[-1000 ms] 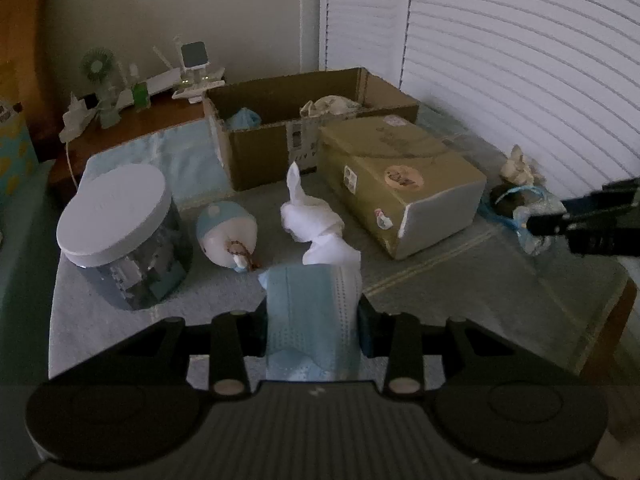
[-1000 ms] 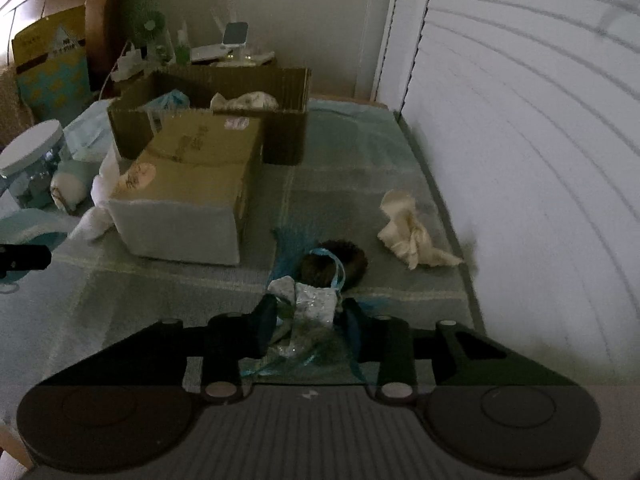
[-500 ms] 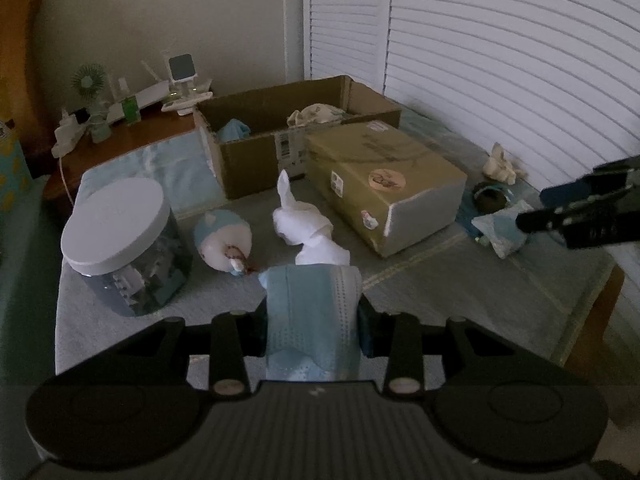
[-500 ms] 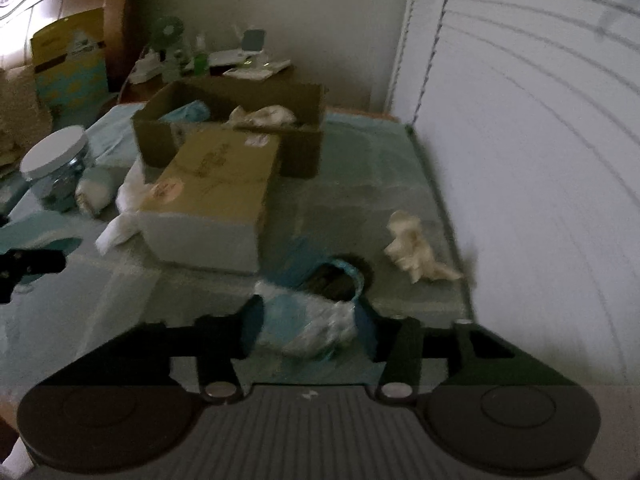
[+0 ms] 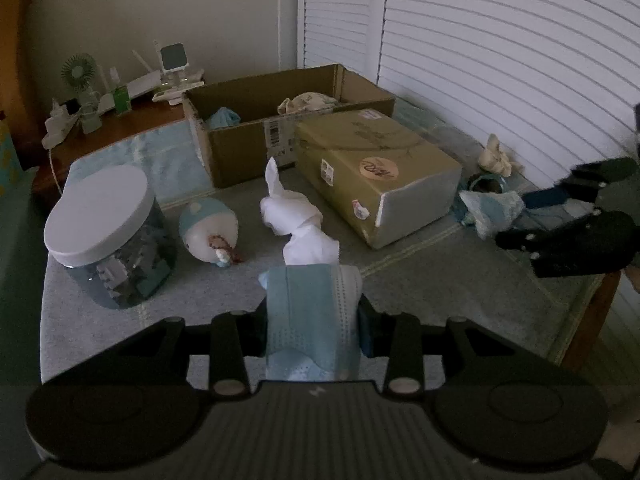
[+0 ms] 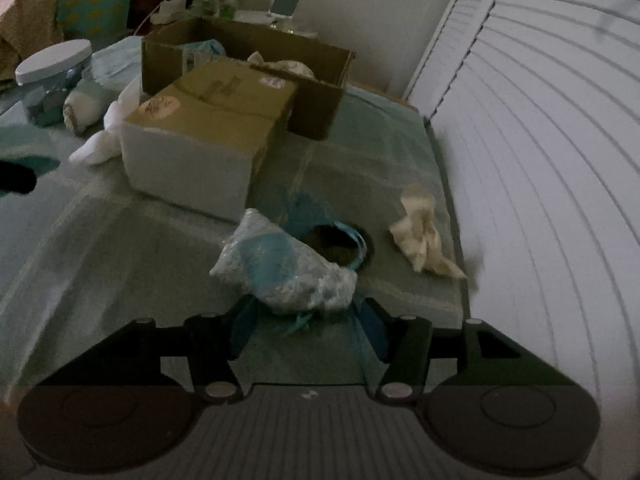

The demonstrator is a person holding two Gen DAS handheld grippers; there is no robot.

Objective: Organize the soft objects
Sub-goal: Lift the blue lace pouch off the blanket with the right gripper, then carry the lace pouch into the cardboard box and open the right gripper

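Observation:
My left gripper is shut on a folded light-blue cloth, held above the table's near side. My right gripper holds the near end of a blue-and-white crumpled soft bundle lifted off the table; it also shows in the left wrist view. Its jaws stand fairly wide around the bundle. An open cardboard box at the back holds a blue cloth and a cream cloth. A white cloth and a round plush lie on the table.
A closed tan carton sits mid-table. A white-lidded jar stands at the left. A cream rag and a dark round item with a blue band lie near the shuttered doors on the right.
My right gripper has lifted the blue-and-white bundle and pulled it back from the dark round item. My left gripper has drawn back a little with its cloth.

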